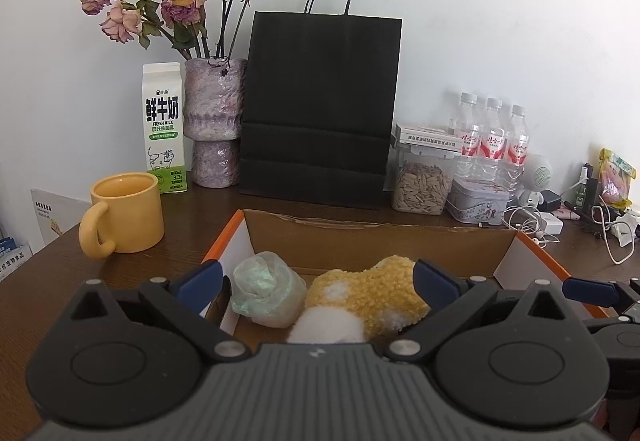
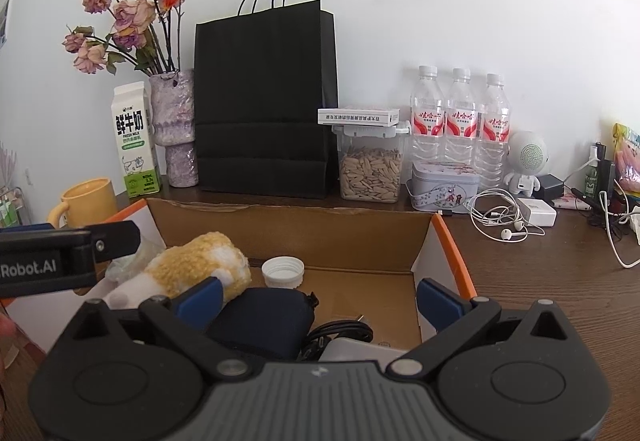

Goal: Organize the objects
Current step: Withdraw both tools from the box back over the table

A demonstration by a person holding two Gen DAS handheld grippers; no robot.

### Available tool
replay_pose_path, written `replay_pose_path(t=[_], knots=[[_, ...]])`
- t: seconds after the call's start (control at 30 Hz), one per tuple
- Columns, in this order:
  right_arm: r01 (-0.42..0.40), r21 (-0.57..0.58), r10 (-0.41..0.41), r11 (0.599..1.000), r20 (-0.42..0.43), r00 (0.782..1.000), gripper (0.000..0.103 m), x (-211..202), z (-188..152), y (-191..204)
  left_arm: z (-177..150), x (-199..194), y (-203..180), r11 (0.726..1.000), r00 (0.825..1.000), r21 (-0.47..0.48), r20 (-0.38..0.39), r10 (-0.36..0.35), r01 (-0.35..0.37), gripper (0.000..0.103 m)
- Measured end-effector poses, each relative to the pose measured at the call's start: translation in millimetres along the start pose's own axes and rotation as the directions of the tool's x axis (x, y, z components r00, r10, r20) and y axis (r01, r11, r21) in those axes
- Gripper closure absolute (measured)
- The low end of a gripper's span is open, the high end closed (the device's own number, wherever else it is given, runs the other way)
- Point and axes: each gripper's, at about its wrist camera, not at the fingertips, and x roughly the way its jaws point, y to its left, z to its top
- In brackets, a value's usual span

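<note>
Since the fuzzy yellow-and-white plush (image 1: pixel 372 293) lies inside the cardboard box (image 1: pixel 360 237), near the box's left wall, it looks like the next candidate for tidying, and it should handle as a soft, very light thing that squashes under any squeeze. My judgement is that a hold across its thick yellow middle would serve best; the woolly pile should give the pads plenty of friction, while the white end looks narrower and likelier to slip free. It cannot break, so a firm squeeze risks nothing.

Just beside it, closer still to the box's left wall, sits a crumpled pale-green wad (image 1: pixel 266 291) of thin plastic or tissue, equally light and apt to spring back or tear. Toward the box's middle, seen from the right wrist, rest a white screw cap (image 2: pixel 282 271), small, rigid and smooth, a dark blue soft pouch (image 2: pixel 264 317), and a coiled black cable (image 2: pixel 340 331) whose loops could snag.

The left gripper (image 1: pixel 316 283) hovers over the plush with its jaws spread wide and nothing in them. The right gripper (image 2: pixel 318 299) stands equally wide over the box's near side, likewise empty.

Left of the box stands a yellow mug (image 1: pixel 124 213); behind the box, a black paper bag (image 1: pixel 320 101).
</note>
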Motion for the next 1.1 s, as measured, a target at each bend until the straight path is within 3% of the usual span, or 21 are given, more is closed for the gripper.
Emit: replay_pose_path(t=[0.5, 1.1], knots=[[0.016, -0.02, -0.015, 1.0, 0.055, 0.998, 0.0, -42, 2, 6, 2, -31, -1, 1.0, 0.999, 0.015, 0.034, -0.013, 0.013, 0.0], [0.012, -0.07, -0.011, 0.997, 0.024, 1.0, 0.0, -101, -19, 31, -3, -86, 21, 0.999, 0.999, 0.038, 0.025, -0.021, 0.02, 0.0]])
